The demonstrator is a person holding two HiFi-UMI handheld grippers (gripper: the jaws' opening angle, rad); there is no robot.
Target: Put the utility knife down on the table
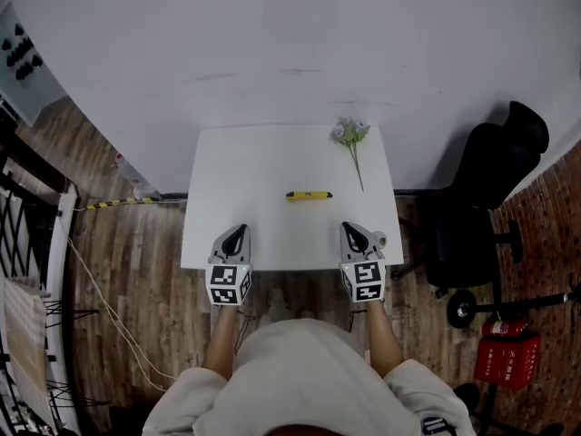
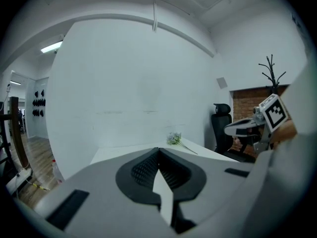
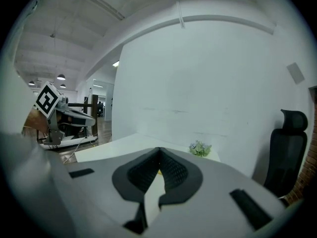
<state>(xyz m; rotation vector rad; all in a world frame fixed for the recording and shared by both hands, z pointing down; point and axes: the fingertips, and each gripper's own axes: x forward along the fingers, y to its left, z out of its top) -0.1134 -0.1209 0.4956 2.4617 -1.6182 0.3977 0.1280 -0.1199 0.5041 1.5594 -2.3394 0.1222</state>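
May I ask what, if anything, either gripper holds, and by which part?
Nothing is held: the left gripper and right gripper are shut and empty; the utility knife lies on the table.

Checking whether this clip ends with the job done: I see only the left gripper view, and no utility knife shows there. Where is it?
Observer: The utility knife lies flat on the white table, about mid-width, with nothing touching it.
Operator: Is the other hand carrying anything?
Observer: No, the right tongs are shut and empty.
Operator: Where do both hands sit relative to it?
Observer: At the table's near side: the left tongs are left of the knife and the right tongs right of it, both apart from it.
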